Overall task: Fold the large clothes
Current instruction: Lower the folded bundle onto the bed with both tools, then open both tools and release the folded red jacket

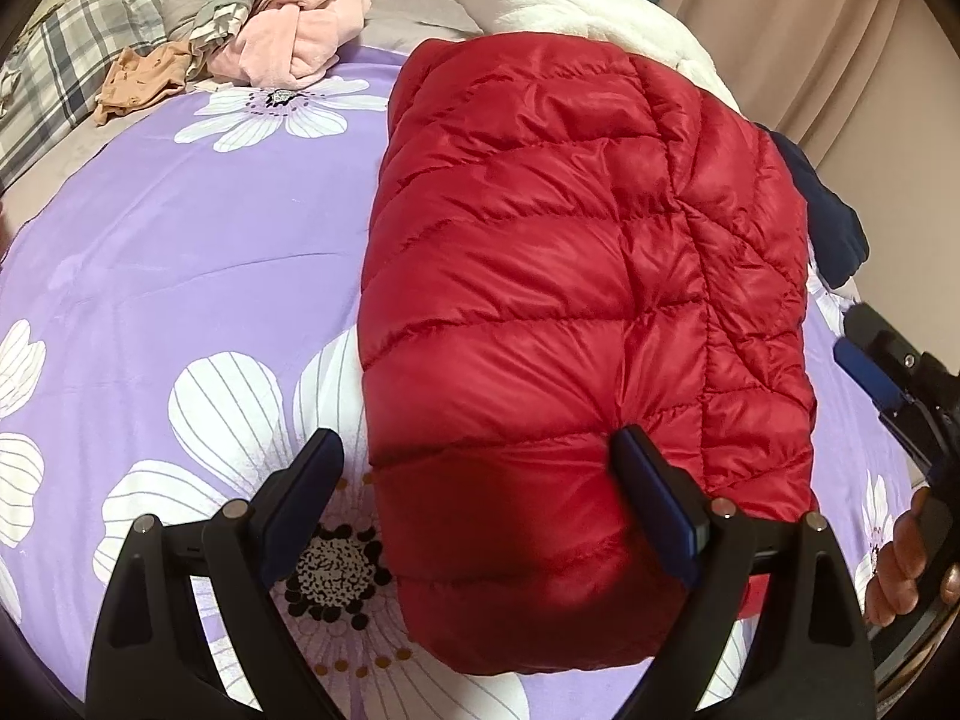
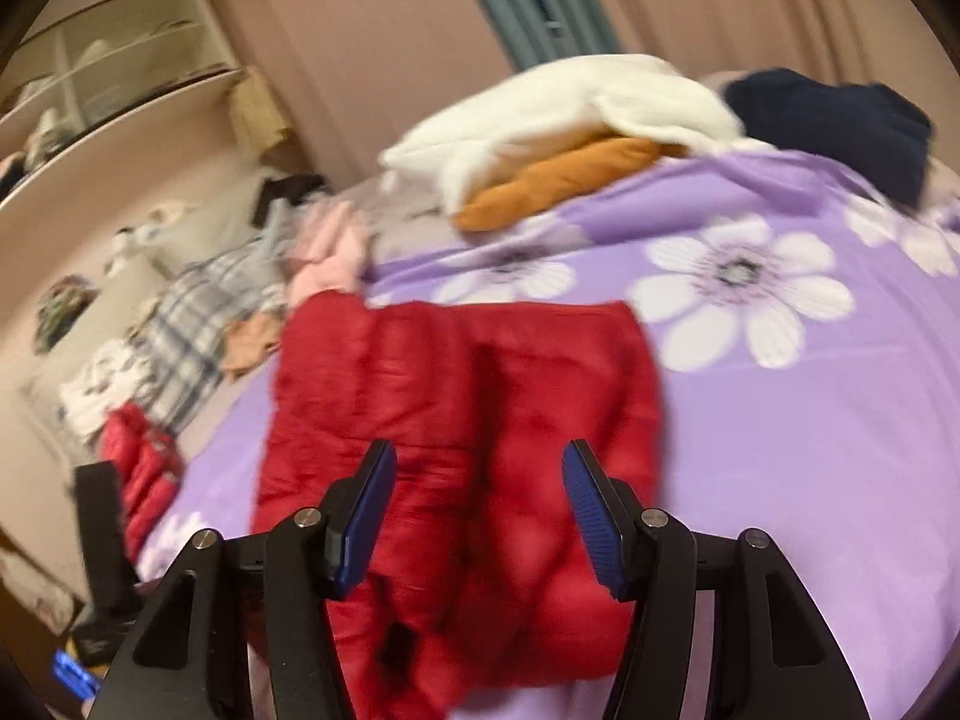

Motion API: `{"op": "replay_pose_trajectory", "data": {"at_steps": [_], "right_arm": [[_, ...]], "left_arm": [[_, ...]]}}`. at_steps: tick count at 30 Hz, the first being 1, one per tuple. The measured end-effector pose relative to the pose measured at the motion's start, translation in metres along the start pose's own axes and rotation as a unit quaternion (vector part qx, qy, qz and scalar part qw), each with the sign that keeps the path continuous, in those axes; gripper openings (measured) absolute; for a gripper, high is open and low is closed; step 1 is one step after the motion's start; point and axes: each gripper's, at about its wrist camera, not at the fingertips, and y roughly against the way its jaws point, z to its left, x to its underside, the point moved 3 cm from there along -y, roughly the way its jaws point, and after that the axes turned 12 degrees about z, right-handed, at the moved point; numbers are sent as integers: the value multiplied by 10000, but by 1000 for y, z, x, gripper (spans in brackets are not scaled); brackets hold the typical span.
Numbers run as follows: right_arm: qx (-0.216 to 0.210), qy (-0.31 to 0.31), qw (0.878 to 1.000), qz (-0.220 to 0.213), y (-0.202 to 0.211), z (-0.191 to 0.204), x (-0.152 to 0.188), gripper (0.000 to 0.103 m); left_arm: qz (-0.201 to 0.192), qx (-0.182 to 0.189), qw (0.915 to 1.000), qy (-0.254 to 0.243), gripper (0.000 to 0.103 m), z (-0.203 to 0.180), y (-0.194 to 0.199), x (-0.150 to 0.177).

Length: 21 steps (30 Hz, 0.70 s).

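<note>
Inspecting step: the red puffer jacket lies as a folded, rounded bundle; the fold looks largely made, with tidying or a last fold over remaining, as judged.
Left gripper: jaws wide apart, nothing clamped; one blue pad presses a dent into the near end of the jacket, the other hangs over the bedspread beside it.
Right gripper: jaws partly apart, hovering above the jacket with nothing between the pads; this view is smeared, so contact cannot be ruled out entirely.
Person's hand: seen at the frame's right edge, holding the right tool's handle.
Jacket position: along the near edge of the bed, running away from the left gripper toward the far edge, toward the white garment.
Jacket material: glossy quilted nylon, puffy channels stitched on a slant; springy fill, likely to loft back open.
Next move: calls for pressing air out and pinching a full thickness of hem, since the slick shell may slip.
Bedspread: smooth lilac cloth printed with large white flowers.
Far edge: white fleece garment, soft and thick, over an orange item; navy garment beside them.
Far left corner: pink garment and plaid cloth, crumpled and unfolded.
</note>
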Motion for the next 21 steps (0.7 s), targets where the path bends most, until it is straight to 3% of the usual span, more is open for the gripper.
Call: {"op": "replay_pose_trajectory", "data": {"at_steps": [6,12,21], "right_arm": [[-207,560,9980,223,-23,29,1,40],[112,511,9964,672,-53,25,5,39],[190,312,9954,881,-60,18,10,39]], "left_arm": [[1,-16,9999,-108,92,-3,-2,0],[69,43,9999,-87,92,-1,-8,-1],[151,70,9998,-71,92,-3,-12,-1]]}}
